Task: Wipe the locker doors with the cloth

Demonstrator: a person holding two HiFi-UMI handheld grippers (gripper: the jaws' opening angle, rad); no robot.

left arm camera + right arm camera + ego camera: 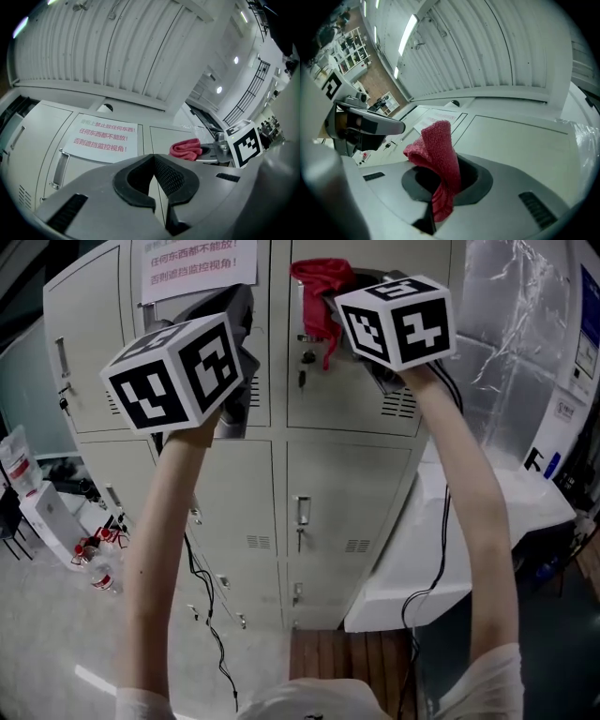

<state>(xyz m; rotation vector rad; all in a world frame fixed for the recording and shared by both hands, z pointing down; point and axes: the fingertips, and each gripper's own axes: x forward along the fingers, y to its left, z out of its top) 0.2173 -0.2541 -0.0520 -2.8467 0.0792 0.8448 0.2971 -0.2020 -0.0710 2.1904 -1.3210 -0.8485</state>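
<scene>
Beige locker doors (347,512) fill the wall ahead, and I hold both grippers up at the top row. My right gripper (336,298) is shut on a red cloth (319,279) at the upper right door (515,140). In the right gripper view the red cloth (438,152) sticks up folded between the jaws of the right gripper (440,183). My left gripper (242,315) is level with it on the left, by the door with a paper notice (101,137). The left gripper (152,159) is shut with nothing in it. From there the cloth (186,149) shows to the right.
Keys (302,367) hang from the upper door's lock. A white table (487,512) and plastic sheeting (516,324) stand to the right of the lockers. Bottles (98,554) and boxes lie on the floor at left. Cables (202,596) hang from both grippers.
</scene>
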